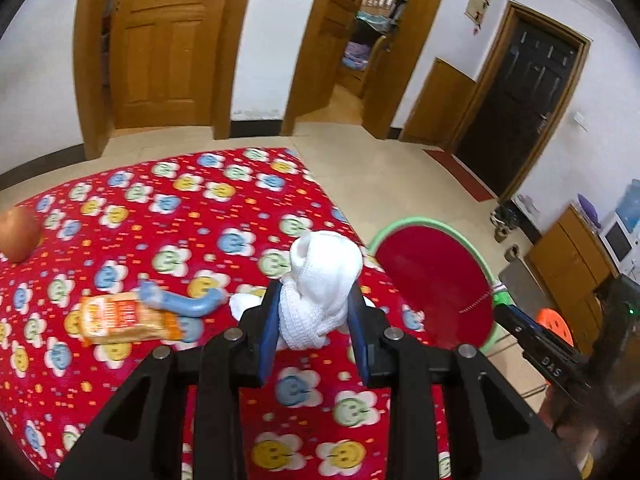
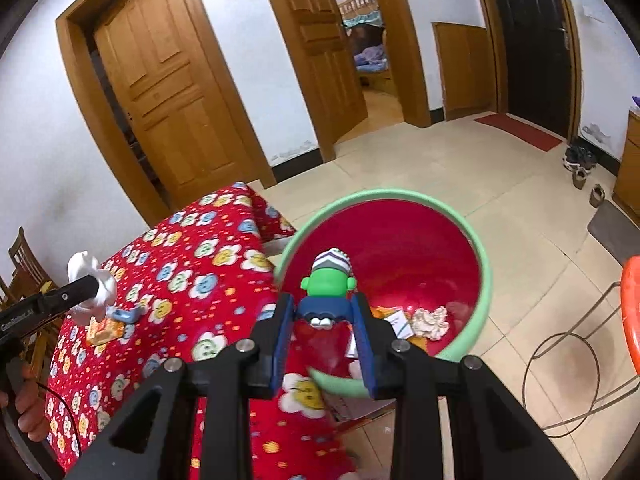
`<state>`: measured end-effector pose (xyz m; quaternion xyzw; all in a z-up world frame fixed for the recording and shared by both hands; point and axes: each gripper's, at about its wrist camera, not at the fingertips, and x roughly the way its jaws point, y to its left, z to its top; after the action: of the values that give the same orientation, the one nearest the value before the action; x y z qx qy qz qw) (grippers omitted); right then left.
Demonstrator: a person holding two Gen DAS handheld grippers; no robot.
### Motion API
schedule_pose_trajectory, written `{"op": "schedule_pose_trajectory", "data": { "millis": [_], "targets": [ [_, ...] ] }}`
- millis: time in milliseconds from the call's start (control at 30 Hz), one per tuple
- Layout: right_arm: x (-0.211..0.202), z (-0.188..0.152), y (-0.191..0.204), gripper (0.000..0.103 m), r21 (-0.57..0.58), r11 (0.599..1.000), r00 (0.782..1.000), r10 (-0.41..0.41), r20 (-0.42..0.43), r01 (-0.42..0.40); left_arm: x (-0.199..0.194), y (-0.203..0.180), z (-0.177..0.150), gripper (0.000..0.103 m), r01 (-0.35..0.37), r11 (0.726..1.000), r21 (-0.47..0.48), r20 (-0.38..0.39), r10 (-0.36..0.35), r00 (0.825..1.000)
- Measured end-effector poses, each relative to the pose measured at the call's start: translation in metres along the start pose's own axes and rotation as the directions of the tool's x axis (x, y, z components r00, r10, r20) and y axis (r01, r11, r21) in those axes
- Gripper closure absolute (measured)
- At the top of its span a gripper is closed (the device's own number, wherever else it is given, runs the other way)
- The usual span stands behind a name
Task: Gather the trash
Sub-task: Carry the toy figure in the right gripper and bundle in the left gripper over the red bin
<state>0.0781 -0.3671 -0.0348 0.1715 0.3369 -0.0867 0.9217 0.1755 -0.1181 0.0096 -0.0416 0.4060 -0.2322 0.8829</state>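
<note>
My left claw (image 1: 314, 312) is pinching a white crumpled tissue (image 1: 320, 276). The blue pads (image 1: 267, 332) press on it from both sides. The tissue sticks up above the tips. I hold it over the table with the red flower cloth (image 1: 160, 208), close to the table's edge.

My right claw (image 2: 324, 320) is pinching a little toy figure (image 2: 326, 292). It has a green head, a striped hat and a blue body. The pads squeeze the blue body, and the head pokes up past the tips. I hold the toy over the near rim of the bin.

The bin (image 2: 482, 300) is red inside with a green rim. It stands on the floor just beside the table. At its bottom lie some crumpled paper (image 2: 430, 320) and a white card (image 2: 398, 322).

On the cloth lie an orange snack packet (image 1: 120, 316) and a blue bent thing (image 1: 188, 302), touching each other. A round orange fruit (image 1: 18, 234) sits far off at the left side of the table. An orange stool (image 2: 632, 312) stands near the bin.
</note>
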Motion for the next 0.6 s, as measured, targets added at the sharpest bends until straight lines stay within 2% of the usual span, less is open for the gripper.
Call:
{"op": "schedule_pose_trajectory", "data": {
  "millis": [600],
  "targets": [
    [0.027,0.005,-0.05,0.071,0.045,0.999,0.999,-0.012,-0.05,0.014,0.047,-0.07,0.001,0.072,0.066,0.993,0.095,-0.094,-0.057,0.994]
  ]
}}
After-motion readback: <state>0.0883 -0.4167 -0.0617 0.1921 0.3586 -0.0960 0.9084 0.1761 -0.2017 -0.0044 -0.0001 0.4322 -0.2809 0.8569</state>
